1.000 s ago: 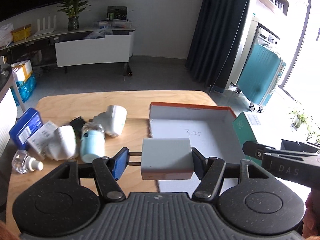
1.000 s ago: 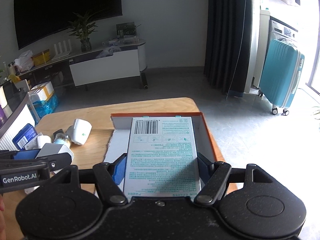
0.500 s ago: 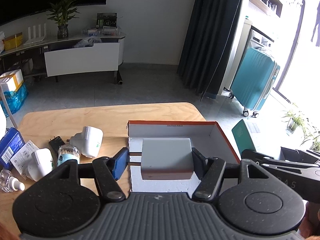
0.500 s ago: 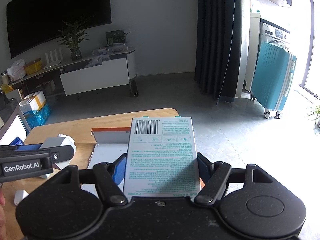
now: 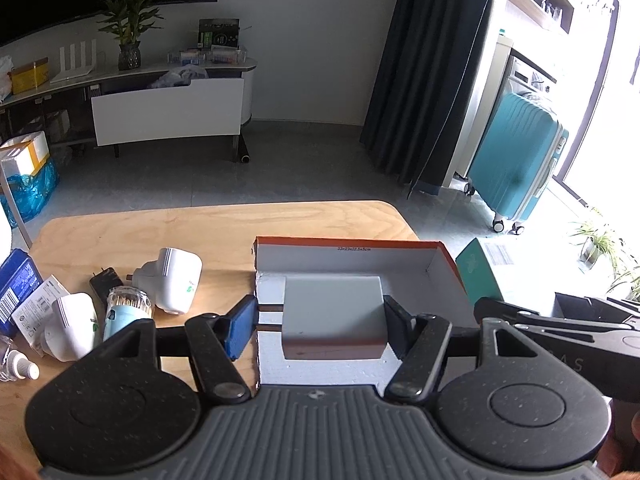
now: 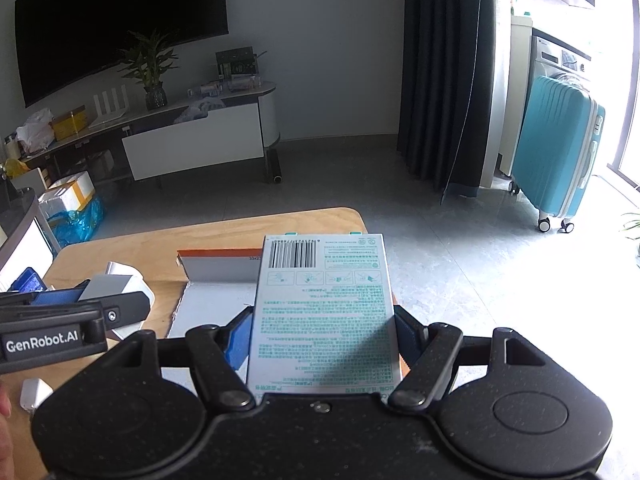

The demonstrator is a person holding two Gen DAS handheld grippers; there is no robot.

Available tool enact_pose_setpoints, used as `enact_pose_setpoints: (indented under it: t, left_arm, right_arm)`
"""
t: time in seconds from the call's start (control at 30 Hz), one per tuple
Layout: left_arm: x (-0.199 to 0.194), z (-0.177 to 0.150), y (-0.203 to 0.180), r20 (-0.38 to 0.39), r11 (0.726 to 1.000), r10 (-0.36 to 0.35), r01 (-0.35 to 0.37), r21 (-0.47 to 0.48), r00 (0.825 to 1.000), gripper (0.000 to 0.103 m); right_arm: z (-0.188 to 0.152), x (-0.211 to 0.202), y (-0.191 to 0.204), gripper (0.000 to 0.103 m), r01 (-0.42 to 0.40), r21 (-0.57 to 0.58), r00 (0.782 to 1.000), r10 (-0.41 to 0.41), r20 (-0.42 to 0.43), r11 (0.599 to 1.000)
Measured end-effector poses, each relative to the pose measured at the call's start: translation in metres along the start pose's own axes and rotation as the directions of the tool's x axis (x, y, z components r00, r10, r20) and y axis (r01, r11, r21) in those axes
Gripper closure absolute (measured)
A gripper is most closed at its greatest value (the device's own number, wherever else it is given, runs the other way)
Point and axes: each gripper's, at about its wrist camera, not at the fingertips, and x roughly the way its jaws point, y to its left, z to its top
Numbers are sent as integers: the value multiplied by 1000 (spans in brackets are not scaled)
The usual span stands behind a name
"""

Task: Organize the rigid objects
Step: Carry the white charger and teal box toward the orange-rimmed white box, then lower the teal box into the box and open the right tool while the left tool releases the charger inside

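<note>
Both claws farther right over wooden table (image 5: 224, 224), pinching grey block (image 5: 334, 312) and printed box (image 6: 324, 312).

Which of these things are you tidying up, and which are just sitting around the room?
Tidying:
- grey box in left tongs
- green-printed carton in right tongs
- orange-edged tray
- white plugs, toothpick jar

Just around:
- teal suitcase
- potted plant
- curtain
</note>
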Motion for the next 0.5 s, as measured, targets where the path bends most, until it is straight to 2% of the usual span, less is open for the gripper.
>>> enact_pose_setpoints:
  t: [0.5]
  left_arm:
    - [14, 3, -1, -16, 1000, 3, -3, -5, 1000, 37]
  right_arm:
    - [8, 23, 1, 19, 8, -21, 999, -8, -31, 1000]
